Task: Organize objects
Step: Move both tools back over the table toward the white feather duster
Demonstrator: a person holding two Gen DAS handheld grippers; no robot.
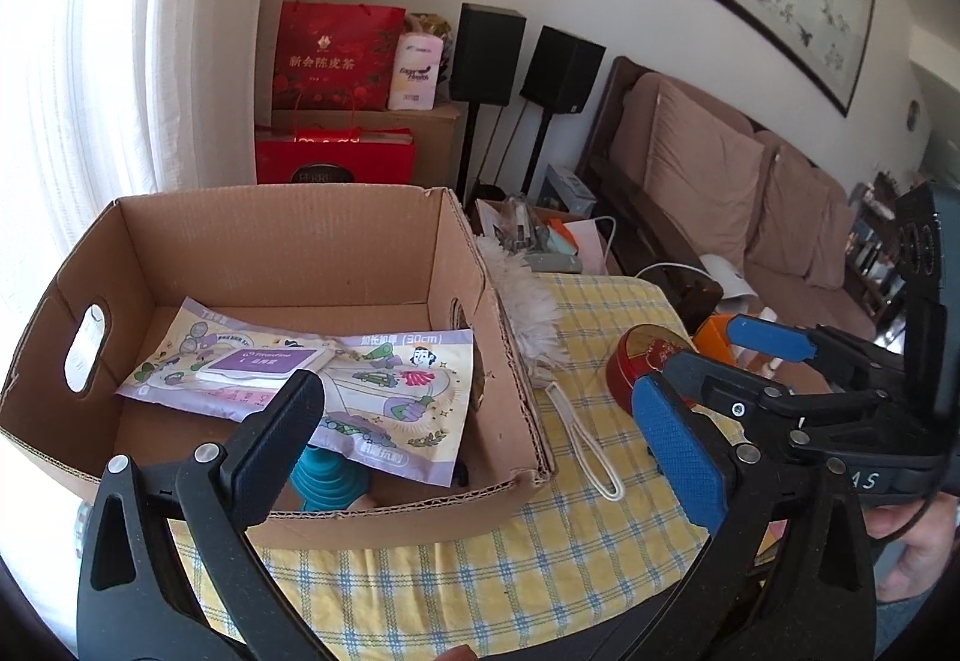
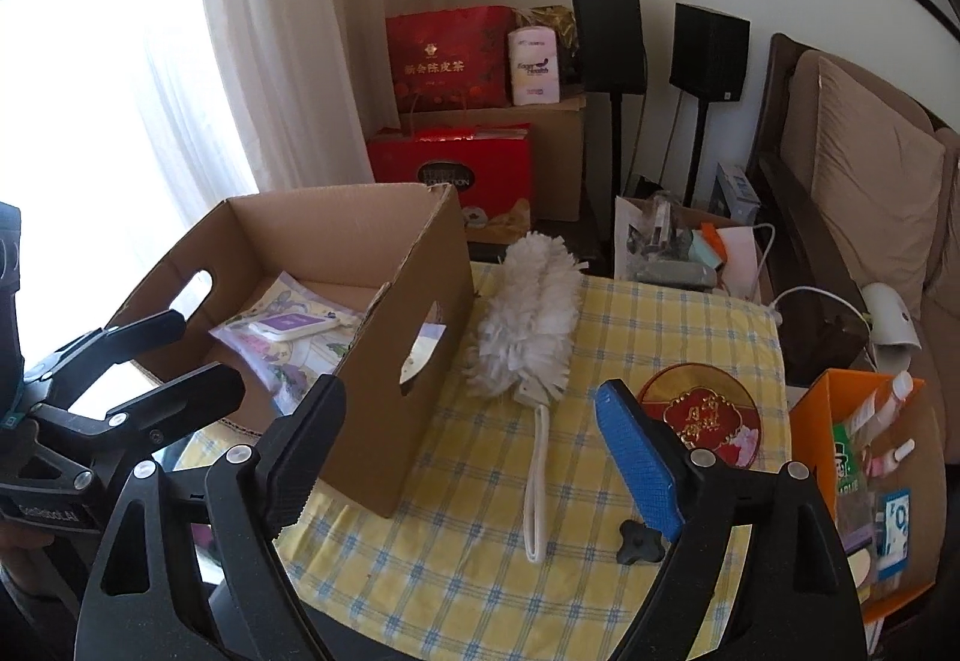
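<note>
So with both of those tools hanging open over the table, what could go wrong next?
1. The white duster leans against the cardboard box; grabbing its fluffy head may nudge the box or give a weak hold.
2. Its thin loop handle lies flat on the checked cloth, so the right tool might pinch cloth too.
3. The round red tin sits close by and could get bumped.

1. We count one cardboard box [image 2: 384,361] on the desk [image 2: 660,325].
2. We see one white duster [image 2: 528,325].
3. One round red tin [image 2: 702,415].
4. One orange box [image 2: 864,481].
5. Two black speakers [image 2: 609,39].
6. Two red gift bags [image 2: 450,54].
</note>
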